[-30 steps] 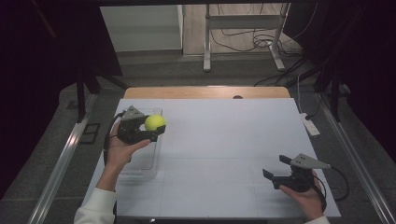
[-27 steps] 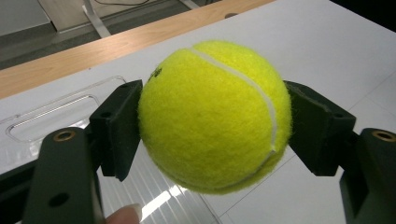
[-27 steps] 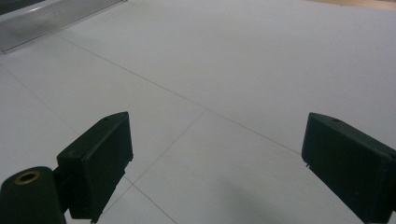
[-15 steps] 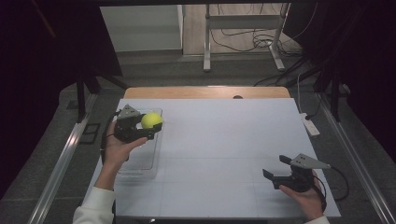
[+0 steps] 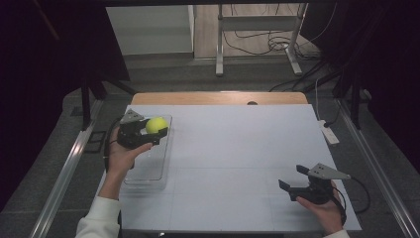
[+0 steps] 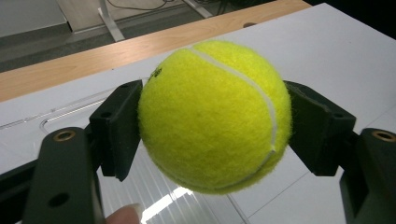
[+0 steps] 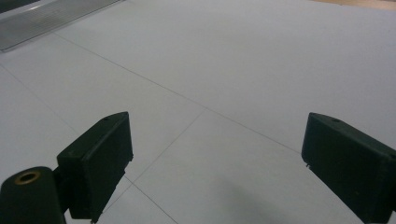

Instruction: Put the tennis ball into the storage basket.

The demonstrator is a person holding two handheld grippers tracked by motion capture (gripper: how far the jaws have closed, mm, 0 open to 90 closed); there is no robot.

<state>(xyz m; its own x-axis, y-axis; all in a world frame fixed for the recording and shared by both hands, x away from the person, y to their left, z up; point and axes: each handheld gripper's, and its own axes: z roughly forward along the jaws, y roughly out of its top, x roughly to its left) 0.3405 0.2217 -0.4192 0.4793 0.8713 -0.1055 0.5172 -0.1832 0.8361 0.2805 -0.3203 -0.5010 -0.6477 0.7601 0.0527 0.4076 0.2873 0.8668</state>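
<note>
Tennis ball [image 6: 215,116], fuzzy yellow-green with a white seam, sits pinched between the left gripper [image 6: 212,126] fingers.

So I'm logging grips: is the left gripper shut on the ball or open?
Shut on it. The left gripper has both jaws pressed against the sides of the tennis ball.

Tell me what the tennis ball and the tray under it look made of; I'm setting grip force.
Tennis ball: fuzzy yellow-green felt with a smooth white seam, likely over rubber; the nap shows clearly between the left tongs. Tray: clear, glossy plastic by its look, since the white table shows through it and its floor glints with ribbed reflections.
</note>
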